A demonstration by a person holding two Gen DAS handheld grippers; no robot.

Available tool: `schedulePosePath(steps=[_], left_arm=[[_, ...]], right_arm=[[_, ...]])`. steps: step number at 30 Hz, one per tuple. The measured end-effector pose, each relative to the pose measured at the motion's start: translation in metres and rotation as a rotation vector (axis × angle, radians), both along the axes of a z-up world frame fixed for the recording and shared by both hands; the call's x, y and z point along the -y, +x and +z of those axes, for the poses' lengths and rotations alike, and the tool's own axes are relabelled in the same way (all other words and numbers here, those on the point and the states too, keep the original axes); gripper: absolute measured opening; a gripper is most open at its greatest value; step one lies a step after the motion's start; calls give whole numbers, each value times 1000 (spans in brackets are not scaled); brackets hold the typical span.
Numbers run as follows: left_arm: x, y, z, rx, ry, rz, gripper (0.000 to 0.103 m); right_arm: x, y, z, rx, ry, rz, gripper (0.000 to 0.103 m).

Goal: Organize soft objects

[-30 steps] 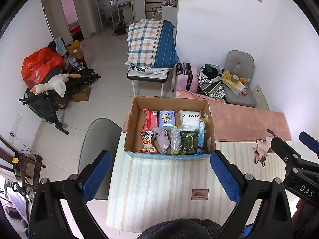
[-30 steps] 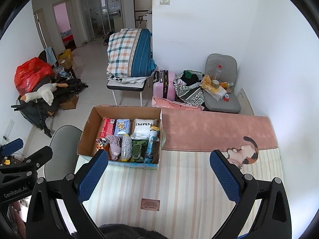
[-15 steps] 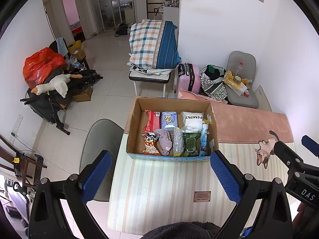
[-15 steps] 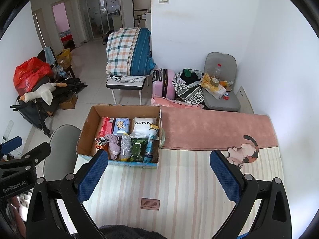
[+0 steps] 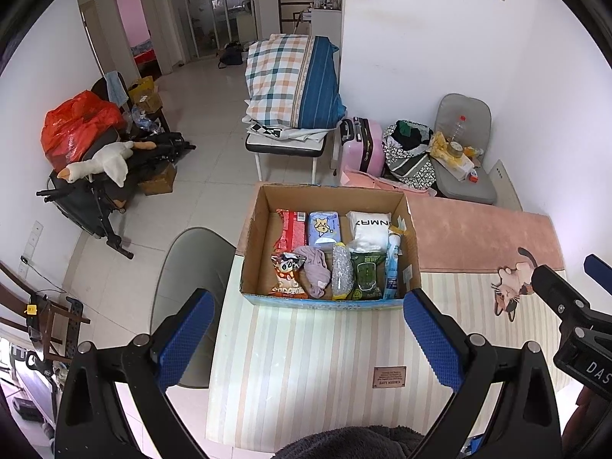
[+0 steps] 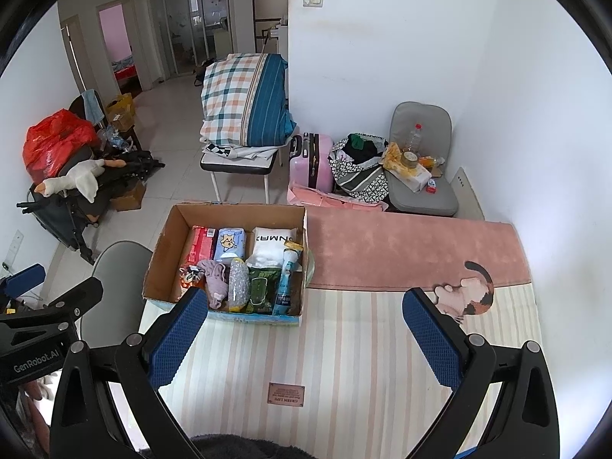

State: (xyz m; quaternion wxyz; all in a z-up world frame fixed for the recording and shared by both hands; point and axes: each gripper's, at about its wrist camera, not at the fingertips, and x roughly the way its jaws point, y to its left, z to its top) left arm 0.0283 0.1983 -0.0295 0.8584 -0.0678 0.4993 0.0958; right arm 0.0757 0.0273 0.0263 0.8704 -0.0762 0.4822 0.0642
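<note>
Cardboard box (image 5: 331, 244) on the far left part of the striped table (image 5: 306, 363), packed in rows. Inside, back row: red pack (image 5: 290, 225), blue tissue pack (image 5: 324, 225), white bag (image 5: 370, 225). Front row: snack bag (image 5: 287, 275), lilac cloth (image 5: 316, 271), bubble-wrapped roll (image 5: 341, 275), green wipes pack (image 5: 367, 275), blue tube (image 5: 393, 264) against the right wall of the box.

Left hand-held gripper (image 5: 306, 338) hangs short of the box's near wall, fingers wide apart, nothing between them. Right hand-held gripper (image 6: 304, 338) likewise spread and empty, off the box's near right corner.

Nothing soft lies loose on the table outside the box. That fits either goods waiting to be taken out and sorted, or goods already stowed; the pictures don't settle which. Any reach into the box would need care: items sit tight together, and the cloth is limp.
</note>
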Motion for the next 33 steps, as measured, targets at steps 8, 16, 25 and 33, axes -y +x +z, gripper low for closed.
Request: schedulePosePath(steps=[8, 16, 25, 33], left_arm=[[-1, 4, -4, -4, -4, -8, 101], [-2, 9, -6, -5, -4, -15, 101], [-1, 9, -6, -8, -2, -24, 101], [-4, 10, -6, -18, -11, -24, 101]], right_arm=[[-2, 5, 0, -2, -3, 5, 103], [-1, 8, 1, -1, 0, 2, 103], [0, 9, 0, 1, 0, 4, 103], [-1, 9, 0, -2, -5, 5, 103]])
